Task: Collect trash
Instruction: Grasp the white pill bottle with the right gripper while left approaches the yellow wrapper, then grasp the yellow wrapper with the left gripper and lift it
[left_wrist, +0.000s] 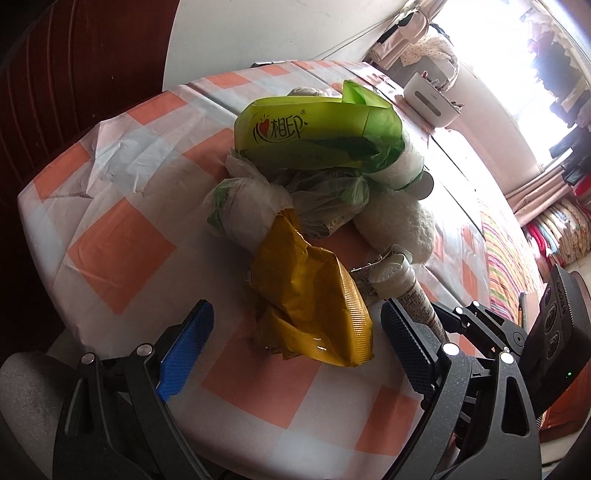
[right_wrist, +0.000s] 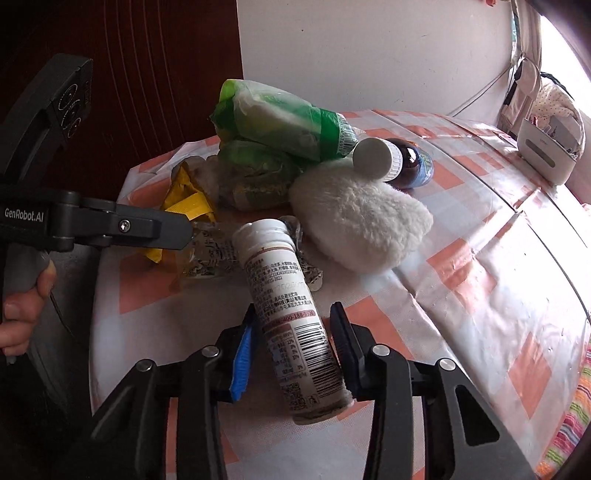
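Note:
A pile of trash lies on the checked tablecloth (left_wrist: 122, 254). A crumpled yellow wrapper (left_wrist: 310, 306) lies between the open jaws of my left gripper (left_wrist: 295, 325). Behind it are green tissue packs (left_wrist: 314, 129) and a white fluffy pad (left_wrist: 399, 229). A white labelled tube (right_wrist: 291, 321) lies on the table between the jaws of my right gripper (right_wrist: 291, 347), which stand close to its sides; the tube also shows in the left wrist view (left_wrist: 406, 288). A brown bottle with a white cap (right_wrist: 395, 158) lies behind the fluffy pad (right_wrist: 362, 221). The left gripper's finger (right_wrist: 155, 229) reaches over the yellow wrapper (right_wrist: 188, 206).
A white box (right_wrist: 543, 147) stands at the far right of the table near the window. A dark wooden panel (right_wrist: 147, 74) rises behind the pile. The table edge (left_wrist: 55, 258) drops off on the left. A striped cloth (left_wrist: 509, 258) lies beyond the table on the right.

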